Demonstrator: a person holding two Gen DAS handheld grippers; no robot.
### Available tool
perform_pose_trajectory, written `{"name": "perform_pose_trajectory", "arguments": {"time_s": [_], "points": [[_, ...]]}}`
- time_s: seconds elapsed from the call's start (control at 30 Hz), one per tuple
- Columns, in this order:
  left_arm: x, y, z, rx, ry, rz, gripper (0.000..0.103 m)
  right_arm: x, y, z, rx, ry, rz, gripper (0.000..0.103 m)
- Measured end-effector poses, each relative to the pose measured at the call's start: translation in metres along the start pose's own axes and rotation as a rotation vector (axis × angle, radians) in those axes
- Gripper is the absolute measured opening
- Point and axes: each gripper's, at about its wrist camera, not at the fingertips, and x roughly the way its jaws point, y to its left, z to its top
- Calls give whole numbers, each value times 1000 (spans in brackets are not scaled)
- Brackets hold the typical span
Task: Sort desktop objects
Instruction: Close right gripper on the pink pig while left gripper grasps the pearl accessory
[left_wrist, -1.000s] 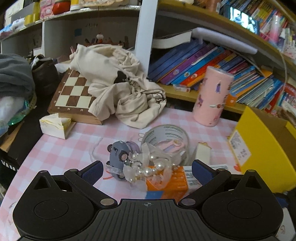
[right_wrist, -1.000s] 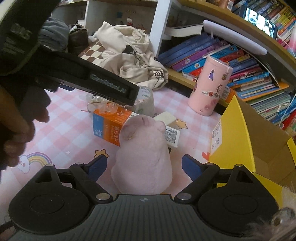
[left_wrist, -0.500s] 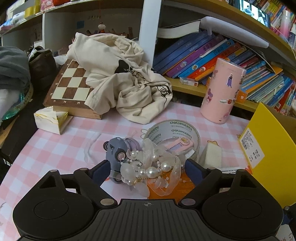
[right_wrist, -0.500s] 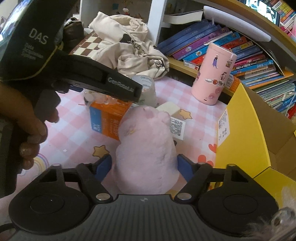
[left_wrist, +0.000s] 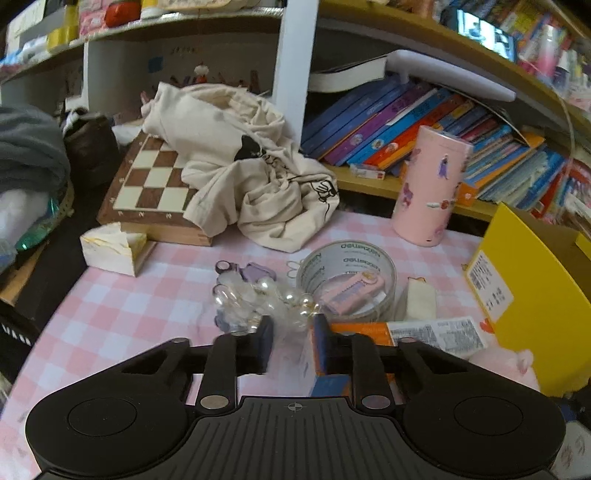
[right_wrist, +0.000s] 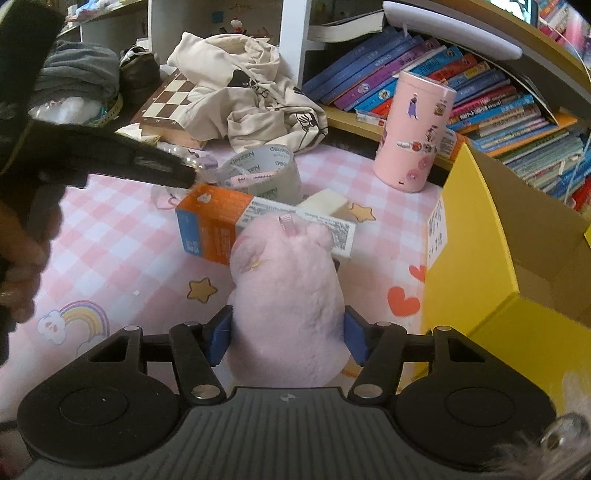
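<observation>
My left gripper (left_wrist: 293, 341) is shut on a clear ribbon bow with pearls (left_wrist: 266, 299), which lies over a purple toy (left_wrist: 255, 272) on the pink checked tablecloth (left_wrist: 129, 302). My right gripper (right_wrist: 286, 338) is shut on a pink plush toy (right_wrist: 284, 291), its blue pads (right_wrist: 218, 339) pressing both sides. An orange and white carton (right_wrist: 221, 221) lies behind the plush; it also shows in the left wrist view (left_wrist: 406, 330). A tape roll (left_wrist: 347, 284) holds a small pink item. A white eraser (left_wrist: 419, 299) lies beside it.
A yellow cardboard box (right_wrist: 491, 258) stands open at the right. A pink sticker-covered cylinder (left_wrist: 430, 192) stands by the bookshelf (left_wrist: 443, 122). A cream cloth bag (left_wrist: 251, 166) lies over a chessboard (left_wrist: 155, 181). A white wedge box (left_wrist: 110, 247) sits at the left.
Both grippers have closed: the left onto the pearl bow, the right onto the pink plush. Both moved forward to their objects.
</observation>
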Motion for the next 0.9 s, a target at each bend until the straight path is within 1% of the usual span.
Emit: {"name": "perform_pose_trajectory", "arguments": {"time_s": [0.13, 0.2, 0.27, 0.3, 0.37, 0.43, 0.47, 0.5, 0.6, 0.73, 0.83, 0.9], "points": [[-18, 5, -8, 15, 5, -40, 7, -8, -2, -4, 10, 8, -2, 58], [-28, 5, -12, 38, -3, -51, 7, -12, -3, -6, 17, 8, -2, 58], [-35, 5, -15, 71, -11, -34, 8, -15, -2, -8, 19, 13, -6, 58], [-35, 5, -16, 90, -9, -18, 12, -15, -2, -9, 21, 18, -5, 58], [-32, 6, -19, 125, -6, 24, 24, -14, -2, -10, 22, 21, -4, 58], [-28, 6, -22, 161, 7, 54, 71, -15, 0, -10, 20, 22, -5, 59], [-26, 7, -25, 178, 8, 58, 76, -15, 0, -10, 19, 22, -3, 59], [-24, 6, -28, 197, 10, 55, 78, -16, 0, -11, 19, 23, -3, 59], [-18, 4, -35, 256, 22, 47, 78, -16, -1, -11, 25, 27, -6, 59], [2, -1, -38, 336, 37, 64, 78, -15, 1, -10, 19, 33, -11, 59], [20, 0, -37, 350, 77, 55, 78, -14, 2, -10, 13, 35, -14, 59], [27, 3, -36, 344, 89, 35, 81, -13, 2, -10, 15, 37, -15, 59]]}}
